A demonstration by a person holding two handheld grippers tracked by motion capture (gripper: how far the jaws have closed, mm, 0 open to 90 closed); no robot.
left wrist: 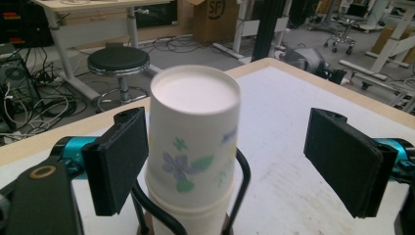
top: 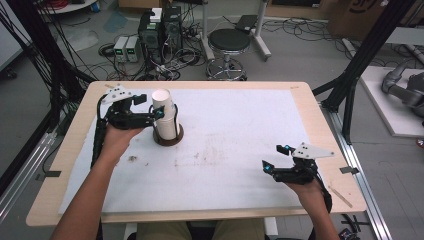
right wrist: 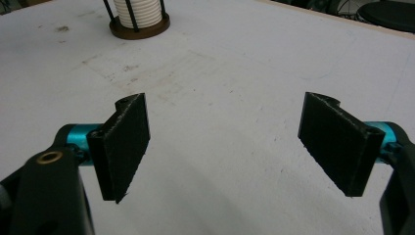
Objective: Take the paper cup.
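A stack of upturned white paper cups [top: 165,117] stands in a holder with a round brown base [top: 169,140] and black wire uprights, at the left back of the table. The top cup [left wrist: 193,142] has a blue and green flower print. My left gripper [top: 150,106] is open around that top cup; in the left gripper view [left wrist: 232,164] the left jaw sits close against the cup wall and the right jaw stands well apart. My right gripper [top: 275,158] hovers open over the white mat at the front right, with nothing between its jaws [right wrist: 225,147]. Far off stands the holder [right wrist: 139,27].
A white mat [top: 235,130] with faint brown stains covers the wooden table [top: 320,125]. Beyond the far edge are a black stool [top: 228,42], computer boxes [top: 160,30] and cables on the floor. A black frame post [top: 357,65] rises at the right.
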